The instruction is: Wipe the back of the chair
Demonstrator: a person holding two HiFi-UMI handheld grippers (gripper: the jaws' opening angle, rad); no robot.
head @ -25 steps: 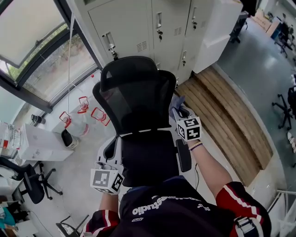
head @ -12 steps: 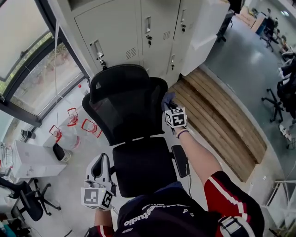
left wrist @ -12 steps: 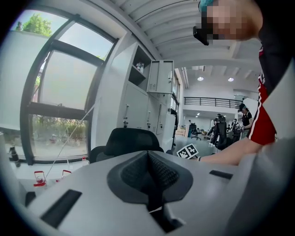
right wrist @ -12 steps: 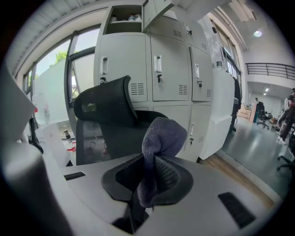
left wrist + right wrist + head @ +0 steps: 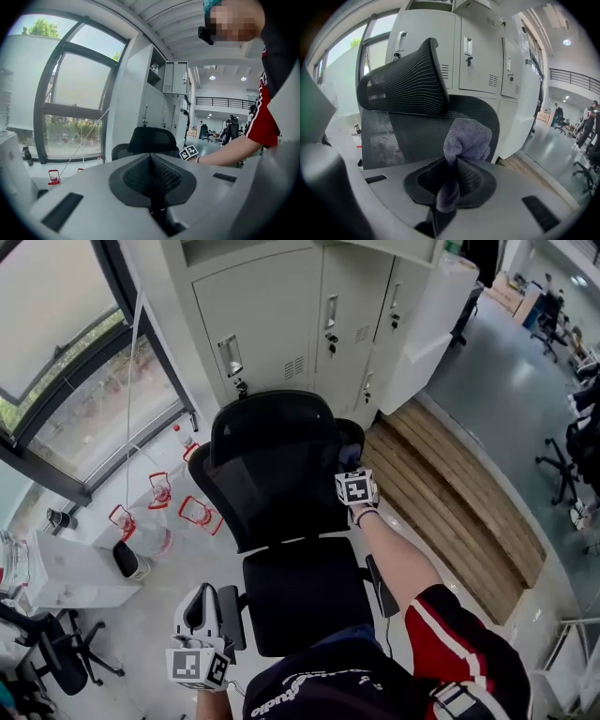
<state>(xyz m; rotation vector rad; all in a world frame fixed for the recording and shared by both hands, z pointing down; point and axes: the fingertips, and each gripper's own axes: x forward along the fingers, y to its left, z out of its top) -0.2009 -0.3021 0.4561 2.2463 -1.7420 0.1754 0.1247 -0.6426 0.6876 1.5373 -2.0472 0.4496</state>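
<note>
- At chair [image 5: 272, 465] back's right edge: right gripper [image 5: 450, 185] clamped on cloth [image 5: 466, 138].
- Low beside left armrest [image 5: 230, 615]: left gripper [image 5: 151, 178] pinched fully together, holding nothing.

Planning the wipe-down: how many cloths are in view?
1. The purple-grey cloth is clamped in the right gripper, by the chair back. None visible elsewhere; more may be hidden.

Tally: 1 office chair [image 5: 272, 465], 1 grey cloth [image 5: 464, 140], 2 claws.
Claws = left claw [image 5: 151, 164] + right claw [image 5: 452, 176]; also 3 red-handled jugs [image 5: 200, 514] on floor, 1 wood platform [image 5: 450, 493].
</note>
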